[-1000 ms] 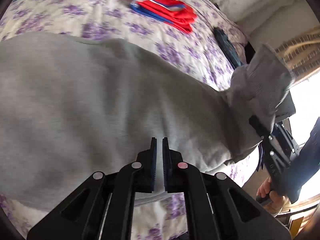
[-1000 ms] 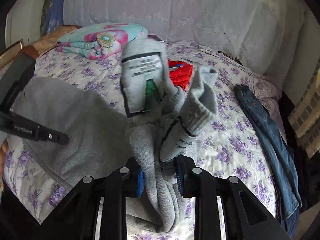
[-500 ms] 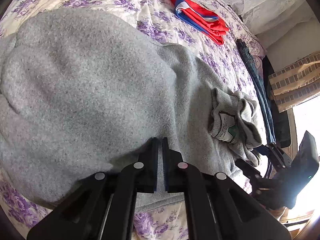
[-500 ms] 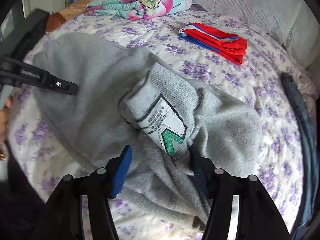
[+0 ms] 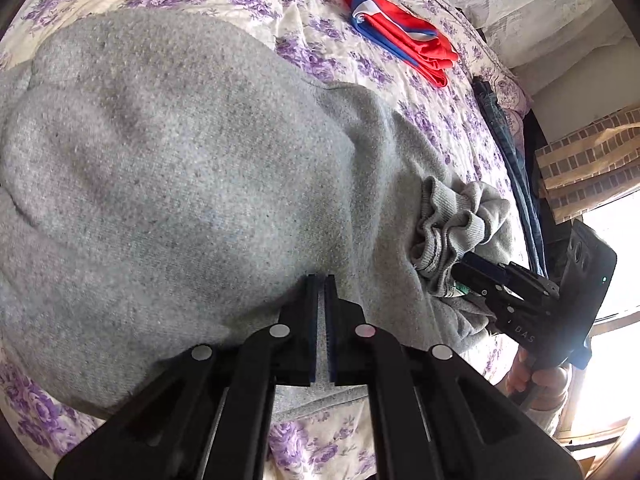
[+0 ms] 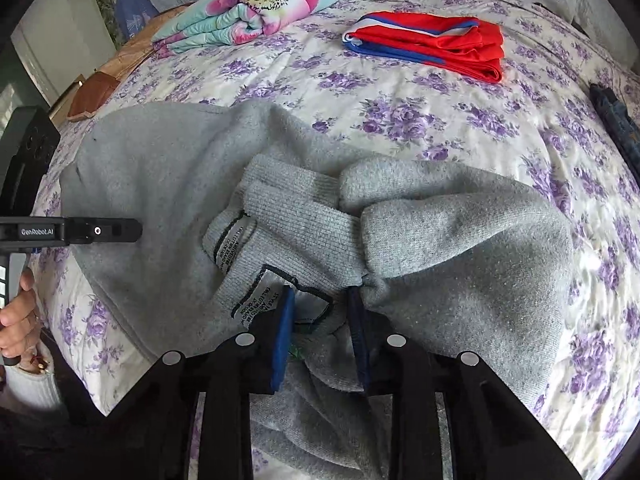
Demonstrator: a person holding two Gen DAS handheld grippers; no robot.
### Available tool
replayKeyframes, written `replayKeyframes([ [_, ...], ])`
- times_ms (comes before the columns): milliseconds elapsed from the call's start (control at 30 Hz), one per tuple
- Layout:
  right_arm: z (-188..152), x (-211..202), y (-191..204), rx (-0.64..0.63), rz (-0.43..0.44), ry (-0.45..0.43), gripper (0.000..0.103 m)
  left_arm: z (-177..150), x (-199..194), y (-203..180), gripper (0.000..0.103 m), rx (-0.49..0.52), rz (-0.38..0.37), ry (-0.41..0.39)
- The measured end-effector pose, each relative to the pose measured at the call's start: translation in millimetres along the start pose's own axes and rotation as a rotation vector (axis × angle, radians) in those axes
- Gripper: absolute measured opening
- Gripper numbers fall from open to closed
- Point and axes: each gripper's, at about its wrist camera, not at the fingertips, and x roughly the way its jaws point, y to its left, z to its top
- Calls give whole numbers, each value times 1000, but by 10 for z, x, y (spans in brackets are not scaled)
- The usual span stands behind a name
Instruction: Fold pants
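Left hand-held gripper [image 5: 321,280] pinched on grey pants [image 5: 168,168]; right hand-held gripper [image 6: 320,296] closing around waistband; label only in right view.

Left gripper [image 5: 322,292]: jaws nearly together, only a thin slit between the pads, angled steeply downward. Left hand [image 6: 16,316] wraps the handle, a white cuff at the wrist. Right gripper [image 6: 320,312]: also pointing steeply down, jaws closing, grey fabric bunched between them. Right hand [image 5: 536,376] grips its handle from below.
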Motion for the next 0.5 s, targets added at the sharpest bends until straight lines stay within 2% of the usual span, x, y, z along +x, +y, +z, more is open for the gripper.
replayKeyframes([
  [133,-36,-1,61,-22,-28,-20,28,-41,-178,-63,4,13,-55,-22],
  [233,-35,0,153,-61,-83,-32,29,-97,-484,-25,6,0,-71,-90],
  [367,-18,-34,74,0,-53,-37,29,-176,-945,201,15,-71,-99,-173],
  [400,-25,-72,47,33,-35,-45,31,-209,-1058,270,30,-91,-92,-198],
  [433,-39,-131,28,65,-7,-59,38,-249,-1163,342,60,-113,-80,-228],
  [500,-92,-281,58,94,49,-105,44,-352,-1318,489,86,-164,-46,-291],
])
